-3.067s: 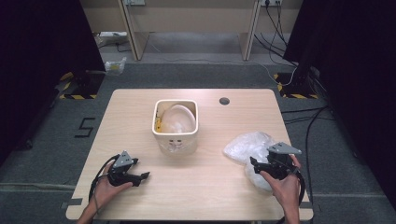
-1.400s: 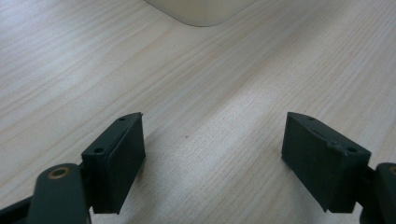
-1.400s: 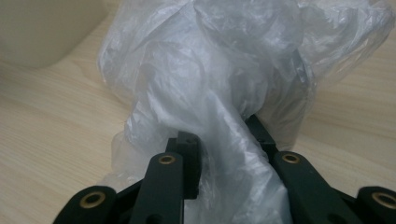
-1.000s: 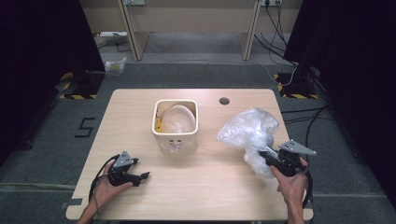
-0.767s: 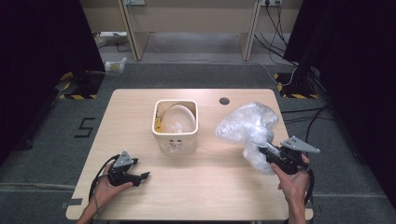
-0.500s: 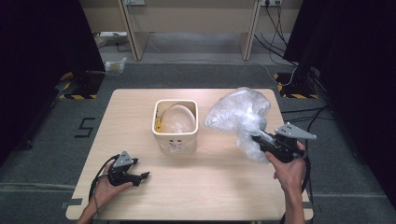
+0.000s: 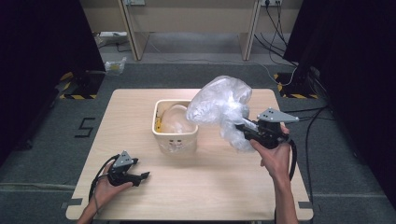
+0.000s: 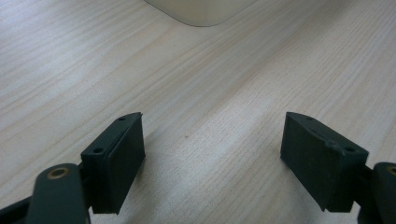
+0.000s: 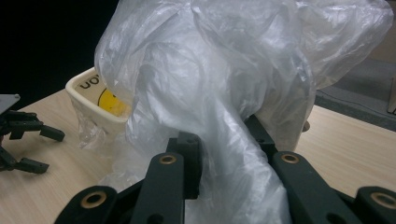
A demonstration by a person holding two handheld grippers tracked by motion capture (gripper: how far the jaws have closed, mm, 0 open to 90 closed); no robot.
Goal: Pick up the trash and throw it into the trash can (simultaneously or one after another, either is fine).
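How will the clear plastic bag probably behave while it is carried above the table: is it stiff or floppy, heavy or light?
Probably floppy: the plastic bag bunches and creases where the right tongs pinch it. Likely very light, since it billows upward above the grip instead of hanging. It may also snag or drape over the rim of the cream bin, which it partly overlaps in the high view.

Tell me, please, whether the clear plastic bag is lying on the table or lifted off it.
Lifted. The plastic bag hangs bunched in the right claw, clear of the table, beside the cream bin.

"5" on floor (image 7: 87, 127)
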